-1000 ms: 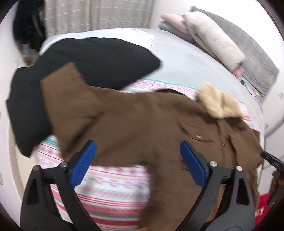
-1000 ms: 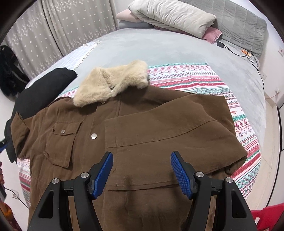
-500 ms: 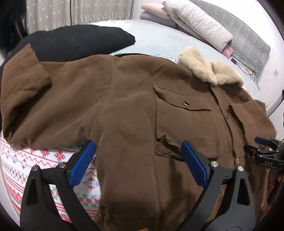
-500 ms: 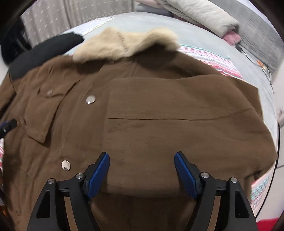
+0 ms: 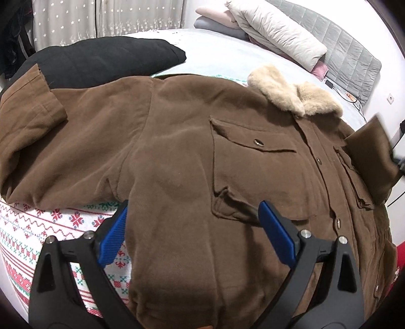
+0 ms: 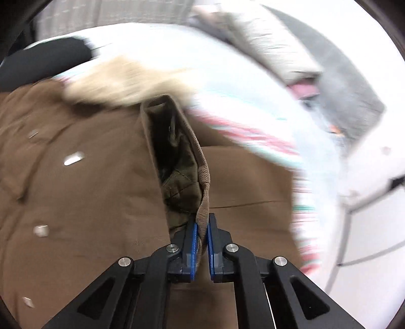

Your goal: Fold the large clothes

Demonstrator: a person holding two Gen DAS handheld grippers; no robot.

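Note:
A large brown jacket (image 5: 177, 157) with a beige fur collar (image 5: 293, 93) lies front up on the bed. Its one sleeve (image 5: 30, 126) is spread out to the left. My left gripper (image 5: 192, 227) is open, just above the jacket's lower front. My right gripper (image 6: 201, 238) is shut on the cuff of the other sleeve (image 6: 177, 151) and holds it up over the jacket's front. That lifted cuff shows at the right edge of the left wrist view (image 5: 369, 157). The right wrist view is blurred by motion.
A black garment (image 5: 101, 60) lies behind the jacket. The patterned blanket (image 5: 50, 227) covers the bed's near part. Pillows (image 5: 273, 38) and a grey headboard (image 5: 349, 58) are at the far end. Curtains (image 5: 101, 20) hang at the back left.
My right gripper has shut on the sleeve cuff and lifted it over the jacket. My left gripper has come lower and closer over the jacket's front, still open.

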